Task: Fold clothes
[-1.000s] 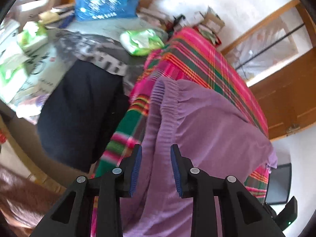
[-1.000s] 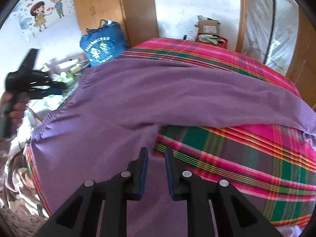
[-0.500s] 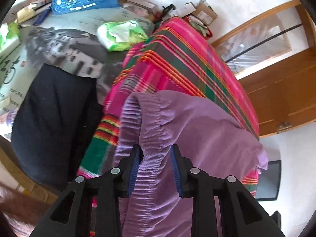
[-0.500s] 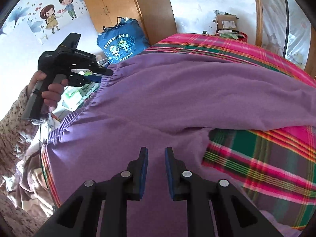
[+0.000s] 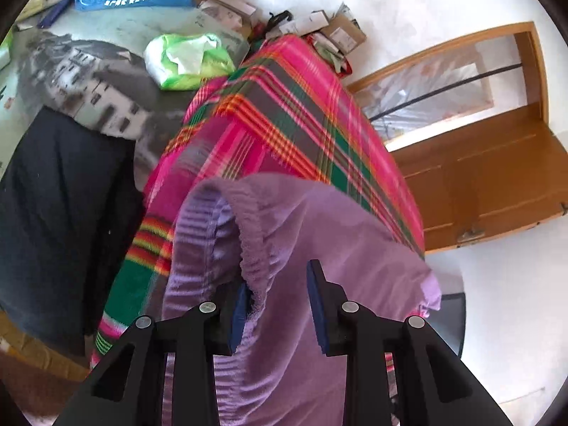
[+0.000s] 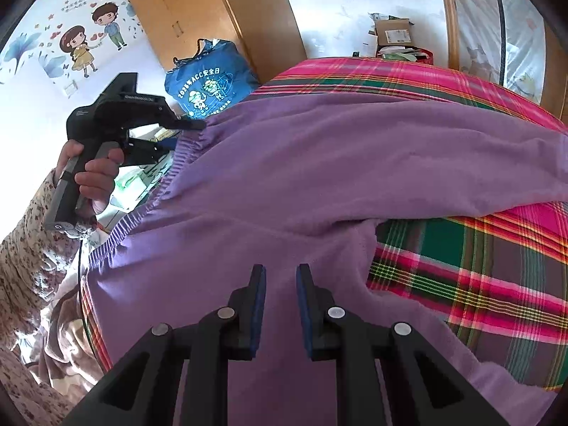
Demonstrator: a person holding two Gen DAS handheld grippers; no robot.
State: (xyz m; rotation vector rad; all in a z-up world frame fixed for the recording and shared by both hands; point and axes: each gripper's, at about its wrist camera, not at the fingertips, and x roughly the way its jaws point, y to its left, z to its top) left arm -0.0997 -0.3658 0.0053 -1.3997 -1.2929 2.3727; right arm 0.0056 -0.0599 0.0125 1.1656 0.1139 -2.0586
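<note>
Purple trousers lie spread on a pink and green plaid cloth. Their gathered elastic waistband gapes towards my left gripper. That gripper stands open astride the band's top layer: the left finger is tucked under the edge, the right one rests above the cloth. In the right wrist view the left gripper sits at the far corner of the trousers, held by a hand. My right gripper hovers over the near part of the trousers, open by a narrow gap, with nothing between its fingers.
A black garment lies left of the plaid cloth. Beyond it are a green tissue pack, a blue bag and boxes. A wooden door stands at the right. A floral sleeve fills the lower left.
My left gripper has tipped down and closed in on the waistband, whose edge now lies between its fingers. In the right wrist view it has come in at the waistband's far corner.
</note>
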